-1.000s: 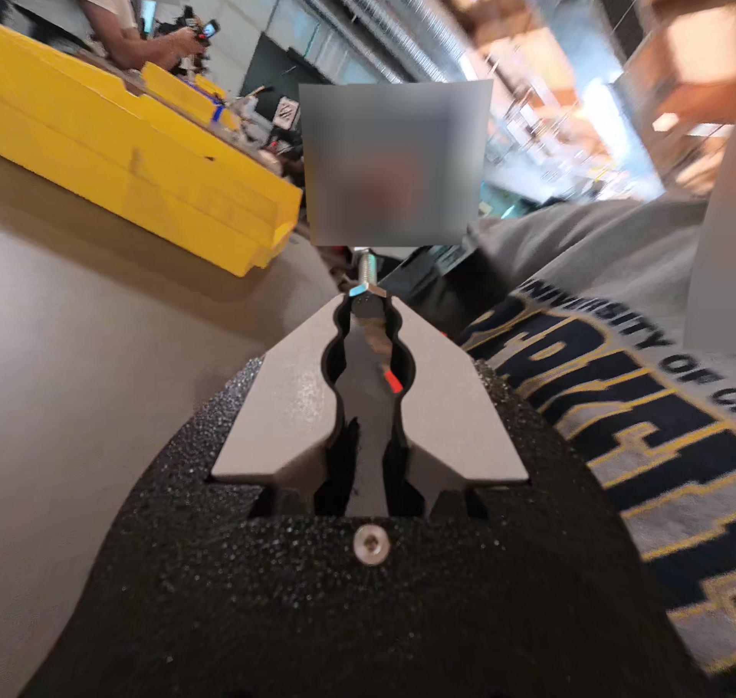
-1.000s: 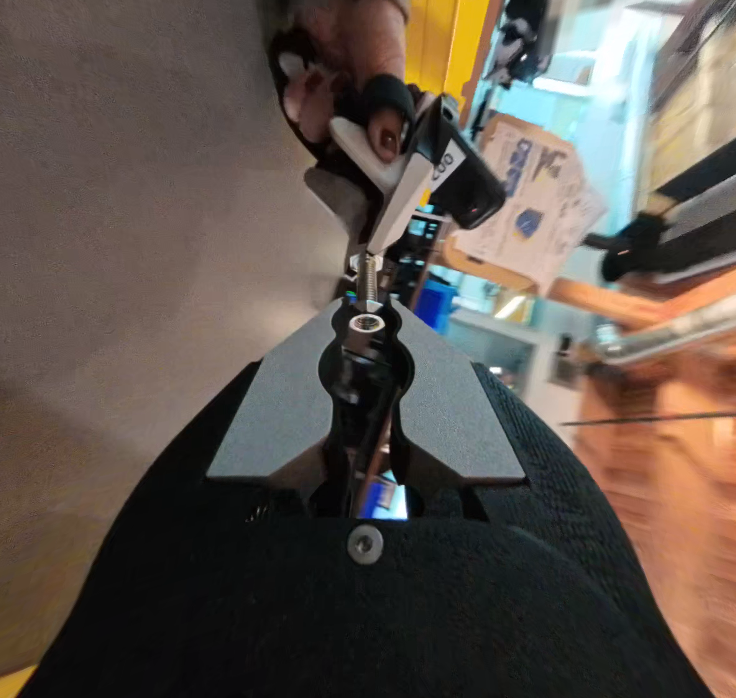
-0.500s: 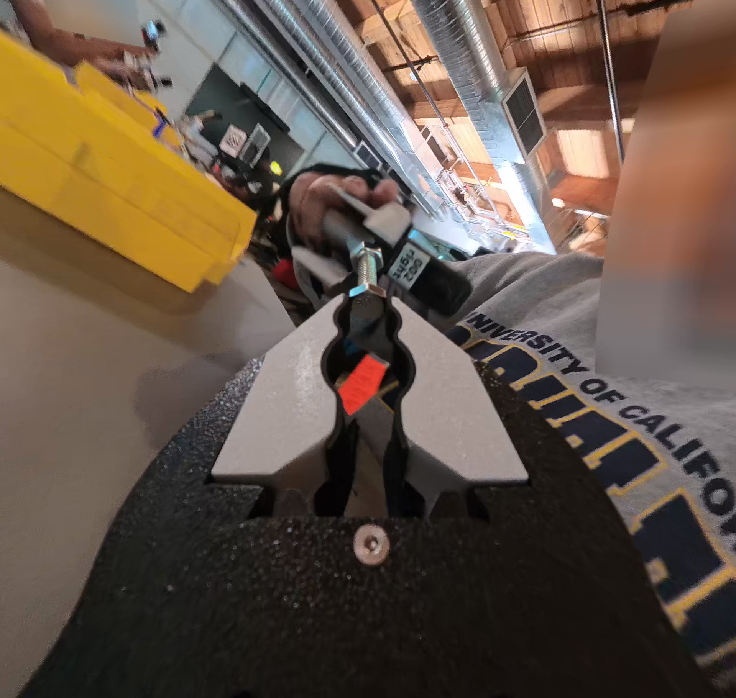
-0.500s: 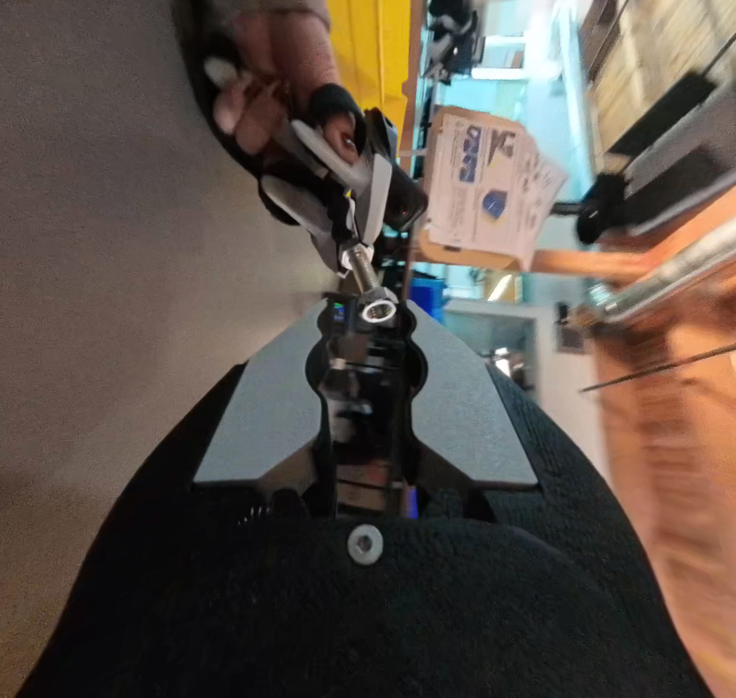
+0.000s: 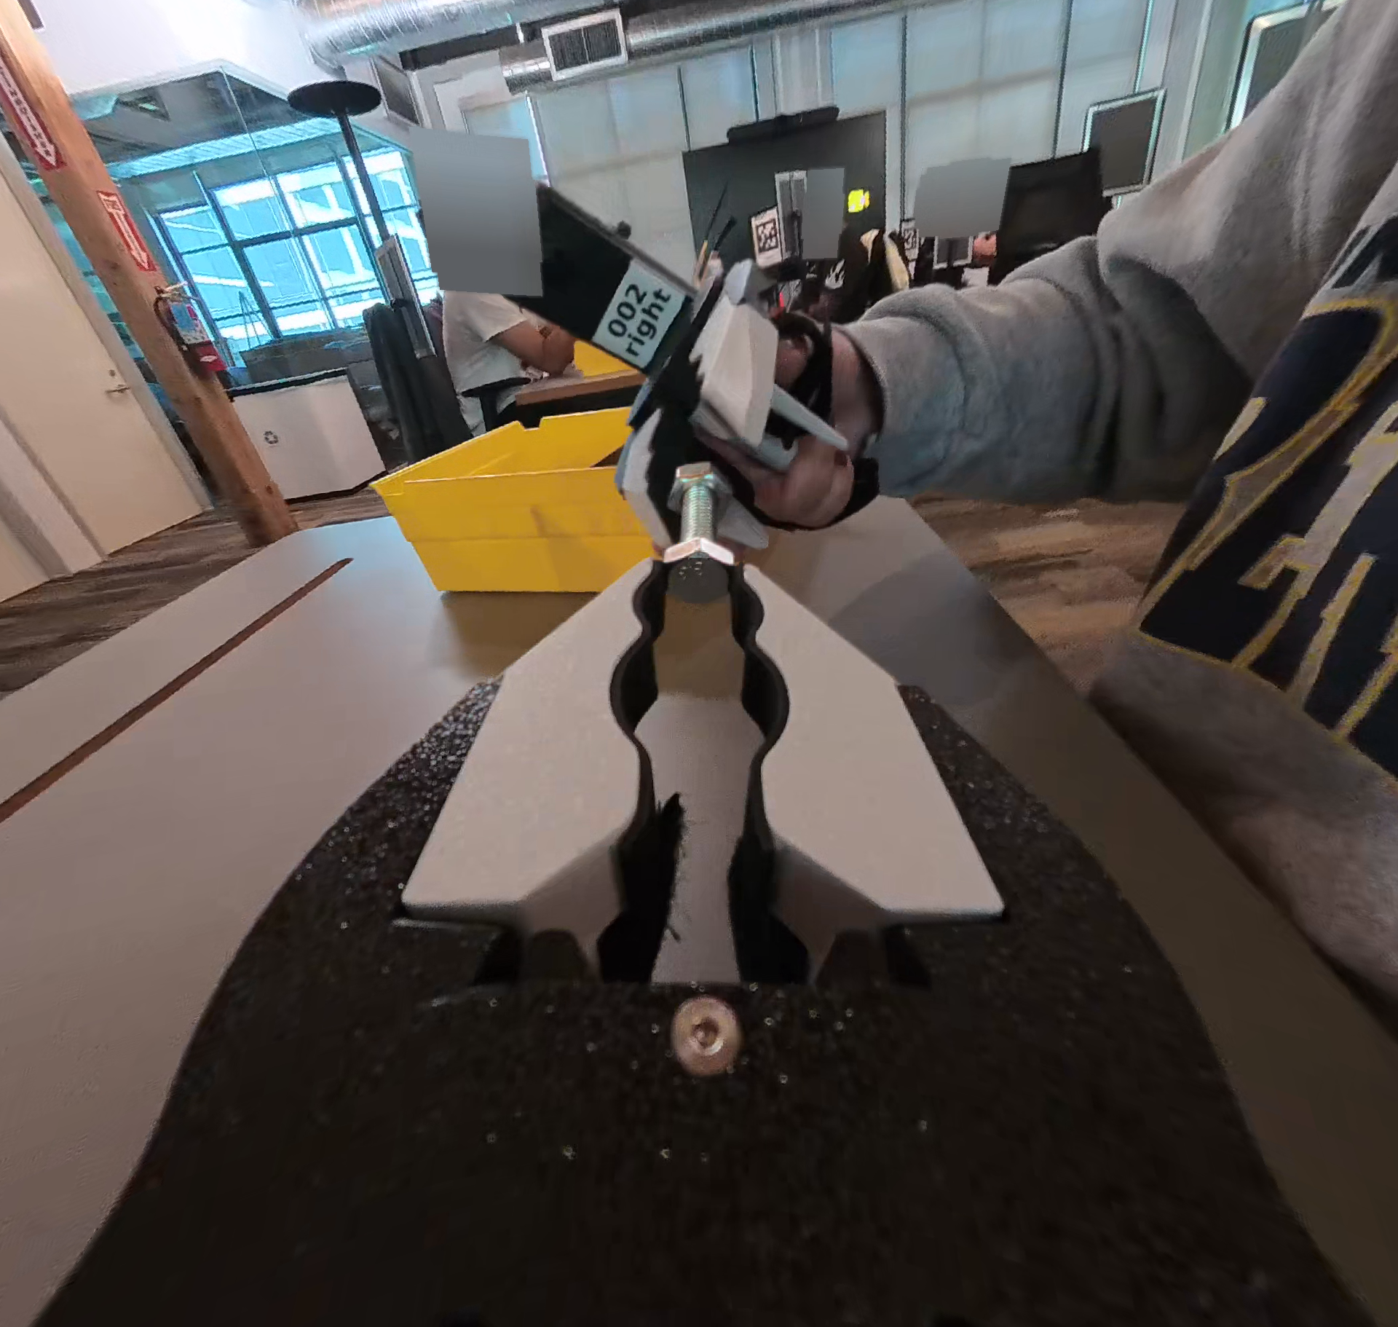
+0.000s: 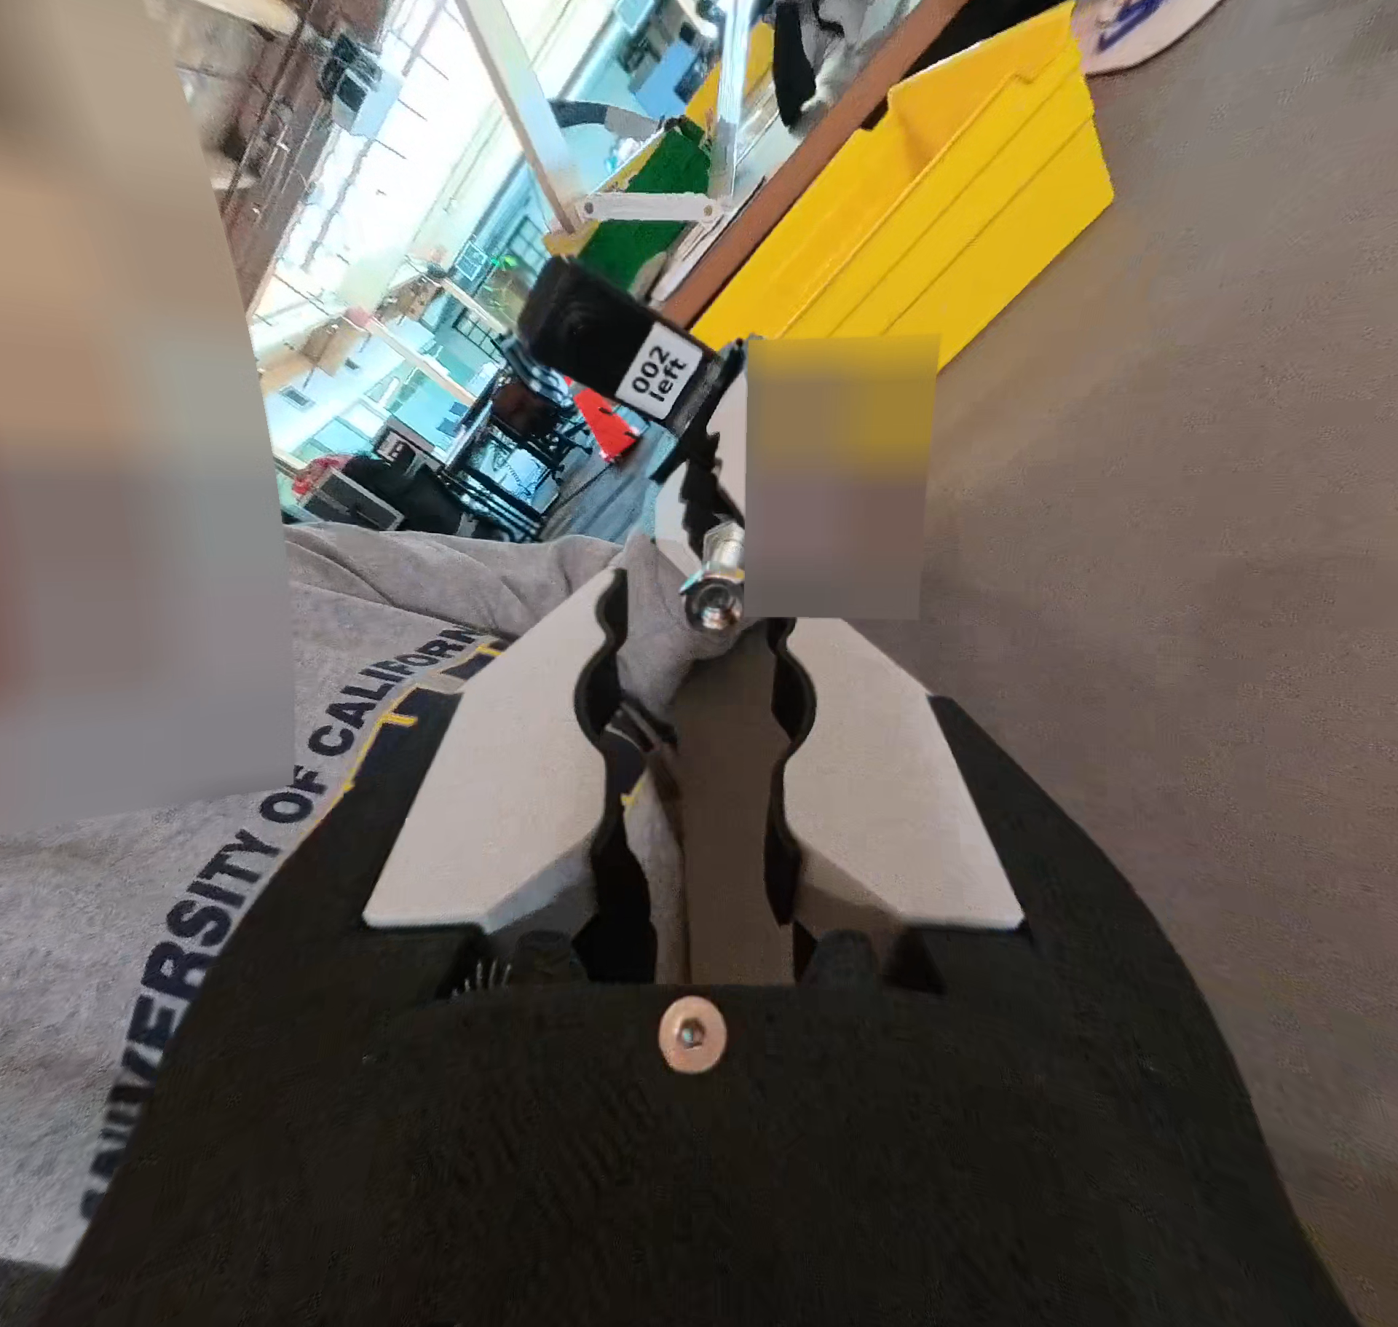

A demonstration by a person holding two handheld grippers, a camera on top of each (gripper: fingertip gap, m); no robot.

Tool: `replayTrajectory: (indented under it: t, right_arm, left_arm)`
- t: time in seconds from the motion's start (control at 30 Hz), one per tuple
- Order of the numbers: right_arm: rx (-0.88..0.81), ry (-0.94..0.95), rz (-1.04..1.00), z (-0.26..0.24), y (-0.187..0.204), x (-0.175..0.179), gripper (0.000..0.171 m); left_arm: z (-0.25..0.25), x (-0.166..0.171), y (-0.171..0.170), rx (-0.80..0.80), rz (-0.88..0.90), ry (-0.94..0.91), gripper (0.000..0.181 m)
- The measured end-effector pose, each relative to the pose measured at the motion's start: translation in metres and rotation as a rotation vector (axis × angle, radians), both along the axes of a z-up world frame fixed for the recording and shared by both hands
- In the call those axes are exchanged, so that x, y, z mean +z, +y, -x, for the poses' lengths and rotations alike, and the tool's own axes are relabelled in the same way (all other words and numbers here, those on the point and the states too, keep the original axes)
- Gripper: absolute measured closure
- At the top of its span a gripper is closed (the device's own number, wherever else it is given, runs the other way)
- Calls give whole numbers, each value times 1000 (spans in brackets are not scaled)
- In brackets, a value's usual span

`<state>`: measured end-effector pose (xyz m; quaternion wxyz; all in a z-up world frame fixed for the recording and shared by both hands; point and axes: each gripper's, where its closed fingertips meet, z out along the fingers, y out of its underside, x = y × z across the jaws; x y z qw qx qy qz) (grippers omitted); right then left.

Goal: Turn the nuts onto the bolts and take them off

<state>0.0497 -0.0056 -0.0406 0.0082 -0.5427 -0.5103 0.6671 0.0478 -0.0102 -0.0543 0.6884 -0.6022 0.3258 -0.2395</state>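
My left gripper (image 5: 696, 578) is shut on the head of a silver bolt (image 5: 694, 515), which points away from it above the table. A hex nut (image 5: 694, 475) sits near the far end of the thread. In the left wrist view my right gripper (image 5: 696, 492) stands around that nut with its white fingers (image 5: 643, 485) apart from it. In the right wrist view the right gripper (image 6: 700, 602) is open, and the nut (image 6: 711, 610) on the bolt end lies just past its fingertips, not pinched. A blur patch hides the right fingertip.
A yellow bin (image 5: 522, 526) stands on the brown-grey table (image 5: 227, 723) behind the bolt and also shows in the right wrist view (image 6: 945, 193). The holder's grey sweatshirt (image 5: 1248, 610) fills the right side. People sit at desks far behind. The grippers are tip to tip, or close to it.
Both grippers have swung round, so the views turned a lot. The right gripper was shut on the nut and has opened off it. The left still holds the bolt.
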Motion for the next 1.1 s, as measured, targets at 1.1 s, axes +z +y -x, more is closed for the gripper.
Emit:
replayTrajectory:
  t: [1.1]
  right_arm:
    - [-191,-932,-1057,-221,258,-142,154]
  left_arm:
    - [-21,-40,10,-21,166,120,167]
